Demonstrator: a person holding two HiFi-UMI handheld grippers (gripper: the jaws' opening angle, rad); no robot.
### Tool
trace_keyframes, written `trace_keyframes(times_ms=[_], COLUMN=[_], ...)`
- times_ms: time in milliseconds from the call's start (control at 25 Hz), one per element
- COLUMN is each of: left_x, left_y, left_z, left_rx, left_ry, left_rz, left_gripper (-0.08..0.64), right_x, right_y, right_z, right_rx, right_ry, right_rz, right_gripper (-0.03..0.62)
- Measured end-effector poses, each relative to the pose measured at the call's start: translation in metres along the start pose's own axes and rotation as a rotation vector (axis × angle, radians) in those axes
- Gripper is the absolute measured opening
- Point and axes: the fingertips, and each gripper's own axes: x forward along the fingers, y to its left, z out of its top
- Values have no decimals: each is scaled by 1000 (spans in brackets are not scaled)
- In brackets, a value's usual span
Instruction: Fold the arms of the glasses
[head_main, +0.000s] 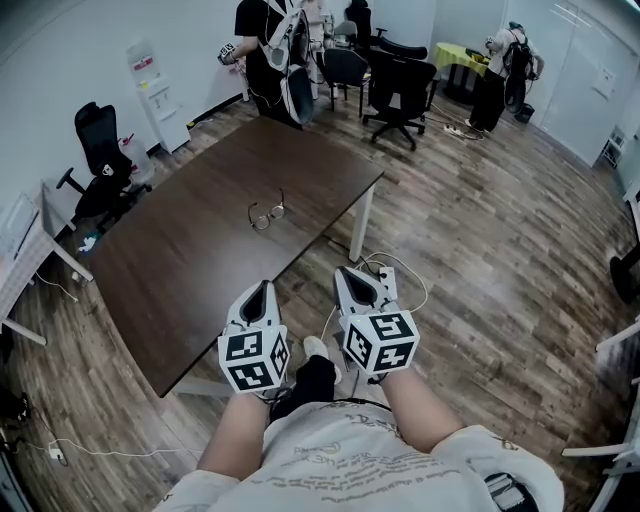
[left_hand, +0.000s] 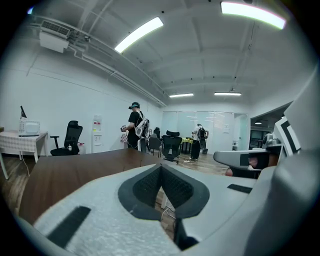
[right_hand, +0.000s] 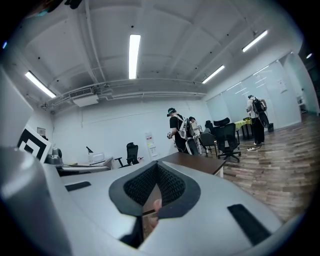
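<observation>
A pair of thin-framed glasses (head_main: 266, 213) lies on the dark brown table (head_main: 190, 260), near its middle, with the arms spread out. My left gripper (head_main: 262, 288) hovers over the table's near edge, shut and holding nothing. My right gripper (head_main: 345, 271) is beside it, out past the table's corner and above the floor, also shut and holding nothing. Both point toward the glasses and are well short of them. In the left gripper view the jaws (left_hand: 161, 167) meet above the tabletop (left_hand: 65, 175). In the right gripper view the gripper (right_hand: 156, 165) is shut; the glasses show in neither gripper view.
A white table leg (head_main: 359, 225) stands at the right corner, with a power strip and cable (head_main: 385, 270) on the wood floor below. Black office chairs (head_main: 400, 95) and two people (head_main: 270, 50) are at the far end. Another chair (head_main: 100, 160) and a water dispenser (head_main: 158, 95) stand at left.
</observation>
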Motion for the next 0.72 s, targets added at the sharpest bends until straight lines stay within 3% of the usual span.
trace_keyframes(times_ms=[440,720], left_x=[63,124], left_y=[10,38], left_z=[4,5], left_rx=[-2,-17], left_ry=[5,41], left_rz=[6,32], left_gripper=[12,12], right_x=[56,116], right_y=[-30,-52], right_z=[7,16], right_rx=[-18,-36], right_ry=[5,19], right_rz=[27,39], right_gripper=[11,11])
